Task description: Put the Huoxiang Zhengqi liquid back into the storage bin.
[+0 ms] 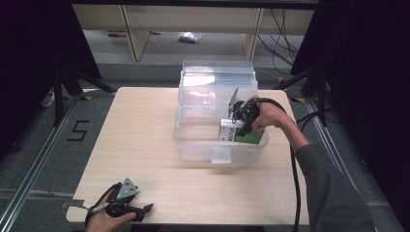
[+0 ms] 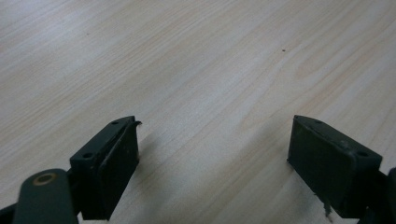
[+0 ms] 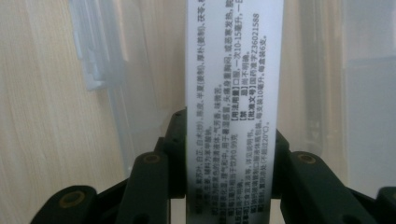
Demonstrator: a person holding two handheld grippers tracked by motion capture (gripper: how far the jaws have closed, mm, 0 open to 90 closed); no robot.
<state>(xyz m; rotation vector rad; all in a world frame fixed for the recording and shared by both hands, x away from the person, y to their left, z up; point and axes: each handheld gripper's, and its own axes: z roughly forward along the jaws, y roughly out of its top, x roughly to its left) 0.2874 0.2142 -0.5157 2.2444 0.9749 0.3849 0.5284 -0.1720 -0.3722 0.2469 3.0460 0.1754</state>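
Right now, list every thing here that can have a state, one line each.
Bin: lid off or swung back, top open, on the table.
Box: clamped upright in the right gripper, inside the bin at its right end.
Right gripper: shut on the box.
Left gripper: open, nothing between the jaws, low over the table at the near left corner.

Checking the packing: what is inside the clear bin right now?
In the bin a green-and-white box sits at its right end, clamped by the right gripper. The rest looks bare. The gripper and hand cover part of the box.
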